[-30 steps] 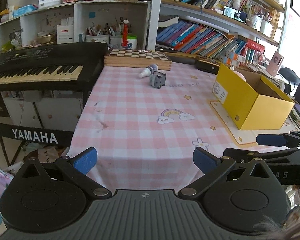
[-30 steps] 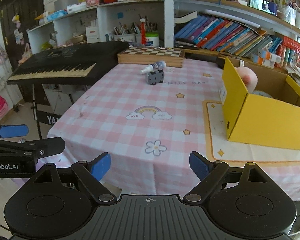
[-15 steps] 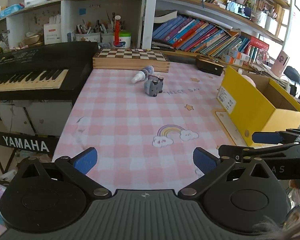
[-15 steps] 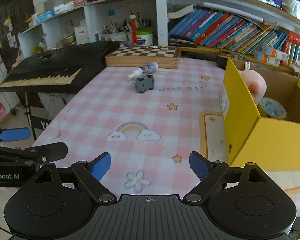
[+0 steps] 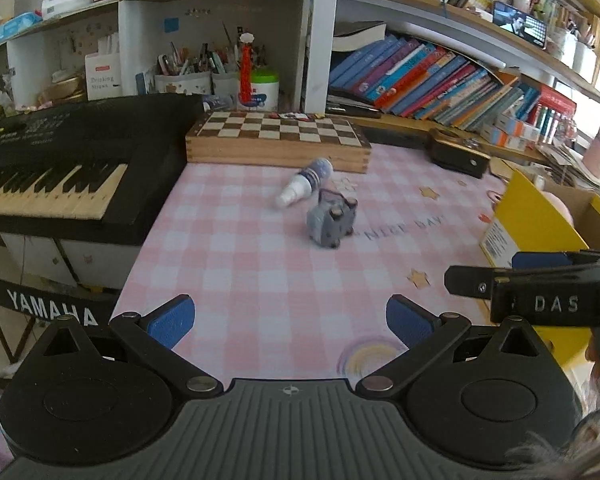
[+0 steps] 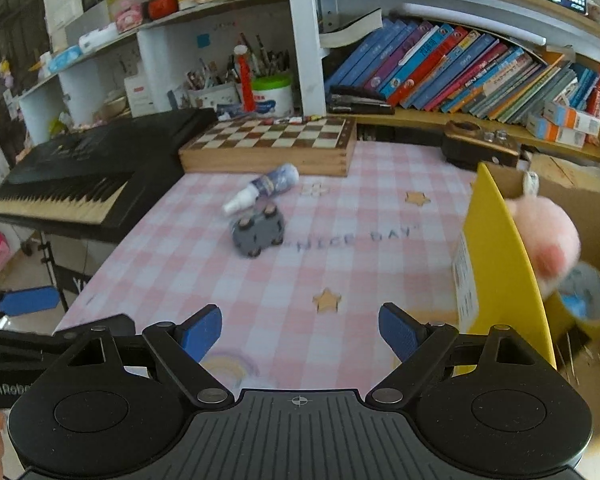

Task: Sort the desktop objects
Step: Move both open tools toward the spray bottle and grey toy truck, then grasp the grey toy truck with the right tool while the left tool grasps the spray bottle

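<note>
While both tools hover over the near edge of the tabletop [image 5: 236, 256], each stands with its blue pads spread wide and nothing between them: the left tool [image 5: 288, 318] and the right tool [image 6: 300, 330] alike.

Two loose things lie far out on the pink-and-white checked cloth, just in front of the wooden chessboard box [image 5: 278, 140]: a small grey toy car [image 5: 332, 222], boxy, tipped on its side with its round wheels facing the cameras, and a spray bottle [image 5: 305, 184] lying flat, its white cap pointing toward the keyboard [image 5: 48, 184], its body printed blue. Bottle and car lie just beside each other; whether they touch I cannot tell.

Only the right wrist view looks into the yellow cardboard box [image 6: 496, 264] at the right: a soft, rounded pink plush toy [image 6: 544, 236] sits inside, and beneath it a blurred round blue-and-white object [image 6: 588, 294]. From the left wrist view the box shows mainly its yellow outer wall with a white label, and the right tool's black arm crosses in front of it. That view alone shows the keyboard stand's white lettering.
</note>
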A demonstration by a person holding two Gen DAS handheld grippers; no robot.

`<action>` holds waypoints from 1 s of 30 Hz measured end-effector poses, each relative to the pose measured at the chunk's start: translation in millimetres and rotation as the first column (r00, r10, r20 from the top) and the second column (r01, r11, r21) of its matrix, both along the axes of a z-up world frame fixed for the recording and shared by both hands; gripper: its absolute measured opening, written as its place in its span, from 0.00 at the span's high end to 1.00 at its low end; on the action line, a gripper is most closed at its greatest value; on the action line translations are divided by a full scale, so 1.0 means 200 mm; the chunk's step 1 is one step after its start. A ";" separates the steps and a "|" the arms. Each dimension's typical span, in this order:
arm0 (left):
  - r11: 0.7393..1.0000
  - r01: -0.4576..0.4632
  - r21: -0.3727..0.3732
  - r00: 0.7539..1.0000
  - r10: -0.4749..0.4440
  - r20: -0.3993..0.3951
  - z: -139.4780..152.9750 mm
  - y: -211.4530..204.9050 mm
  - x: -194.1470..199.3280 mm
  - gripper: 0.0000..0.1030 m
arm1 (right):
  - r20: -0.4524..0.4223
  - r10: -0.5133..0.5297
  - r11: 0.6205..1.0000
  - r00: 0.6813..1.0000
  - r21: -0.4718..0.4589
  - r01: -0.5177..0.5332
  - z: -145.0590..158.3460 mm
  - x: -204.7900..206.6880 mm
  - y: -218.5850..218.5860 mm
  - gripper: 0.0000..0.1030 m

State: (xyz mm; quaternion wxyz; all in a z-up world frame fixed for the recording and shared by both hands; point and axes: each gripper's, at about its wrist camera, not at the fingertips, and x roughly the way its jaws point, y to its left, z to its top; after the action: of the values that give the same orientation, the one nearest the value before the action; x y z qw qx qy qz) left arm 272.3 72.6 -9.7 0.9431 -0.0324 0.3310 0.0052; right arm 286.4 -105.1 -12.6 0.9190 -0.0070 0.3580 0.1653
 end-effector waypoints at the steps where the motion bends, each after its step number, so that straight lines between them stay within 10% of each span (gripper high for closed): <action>1: 1.000 -0.001 0.006 1.000 0.001 0.001 0.00 0.00 0.03 0.00 | 0.001 0.001 1.000 1.000 0.003 -0.001 0.00 0.03 0.00 0.14; 30: 0.989 -0.147 0.029 0.989 0.147 -0.001 0.01 0.20 0.50 0.00 | -0.076 0.327 0.940 0.942 -0.080 -0.333 -0.30 0.69 0.46 0.16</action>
State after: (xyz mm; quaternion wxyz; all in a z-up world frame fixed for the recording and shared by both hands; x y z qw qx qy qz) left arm 372.5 111.8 -7.4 0.9400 -0.0432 0.3290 0.0797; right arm 423.5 -13.6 -73.2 0.8655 -0.1039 0.3868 0.3007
